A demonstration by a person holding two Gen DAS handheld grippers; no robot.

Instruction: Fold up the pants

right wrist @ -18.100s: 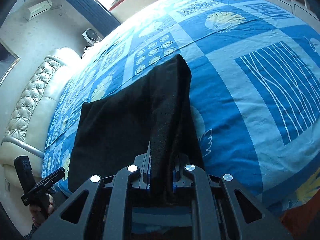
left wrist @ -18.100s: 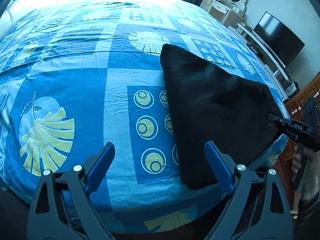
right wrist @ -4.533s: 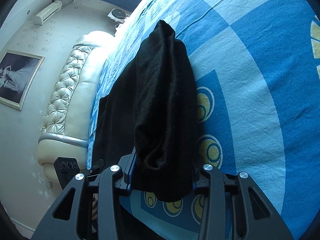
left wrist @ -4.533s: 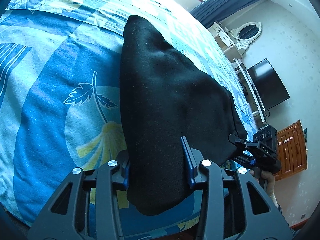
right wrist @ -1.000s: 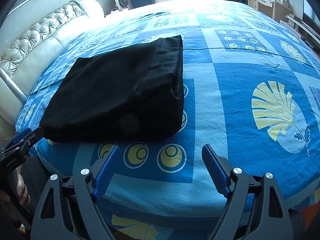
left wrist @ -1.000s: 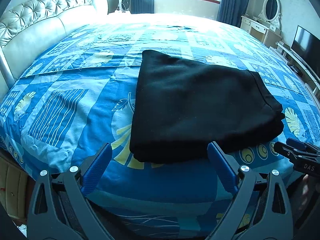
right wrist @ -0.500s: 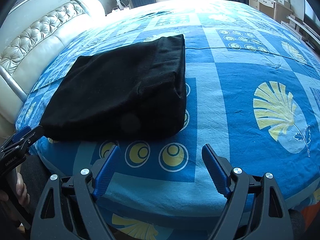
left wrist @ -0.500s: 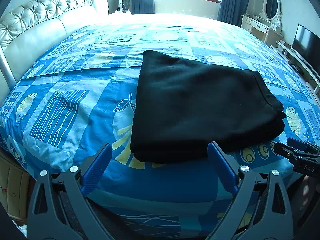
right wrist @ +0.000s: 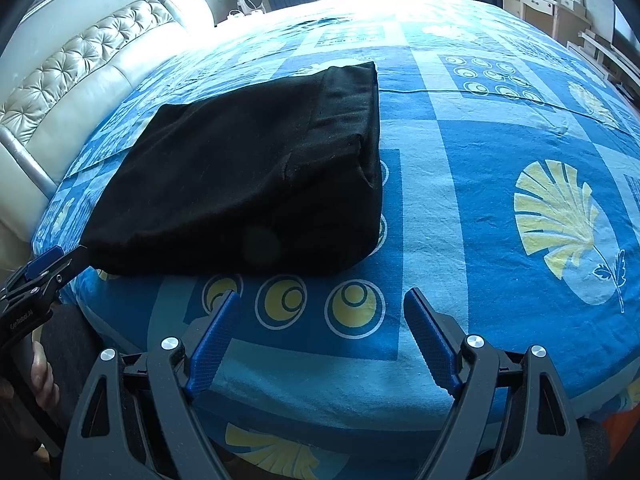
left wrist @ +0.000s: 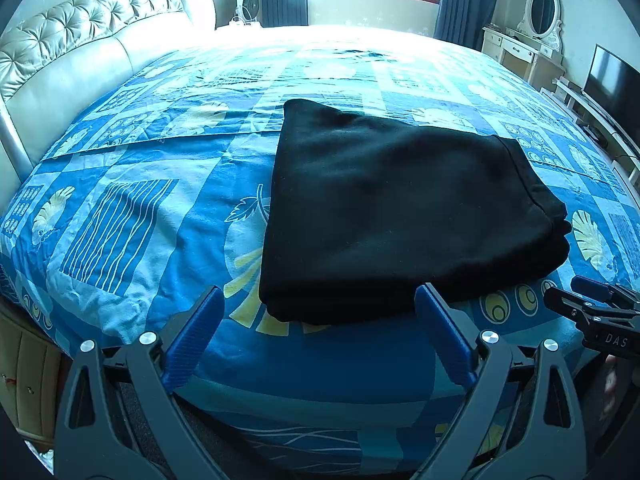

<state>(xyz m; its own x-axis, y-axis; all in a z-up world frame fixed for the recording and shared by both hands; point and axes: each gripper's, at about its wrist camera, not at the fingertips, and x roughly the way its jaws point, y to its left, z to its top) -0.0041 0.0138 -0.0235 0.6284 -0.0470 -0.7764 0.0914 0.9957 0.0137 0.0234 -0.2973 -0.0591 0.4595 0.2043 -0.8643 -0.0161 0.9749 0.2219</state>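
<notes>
Black pants [left wrist: 400, 216] lie folded on the bed [left wrist: 120, 208], near its front edge; the fold looks finished.

You hold both tongs wide apart and empty: the left gripper [left wrist: 318, 320] just before the pants' near edge, the right gripper [right wrist: 320, 324] over bare sheet. Next you only pull back, or press the pile flat if you want.

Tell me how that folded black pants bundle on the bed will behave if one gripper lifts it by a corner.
The black pants would probably sag and unfold: they look like soft, loosely stacked layers. Their thick edge suggests some weight. The fuzzy-looking cloth likely won't slip from the pads.
</notes>
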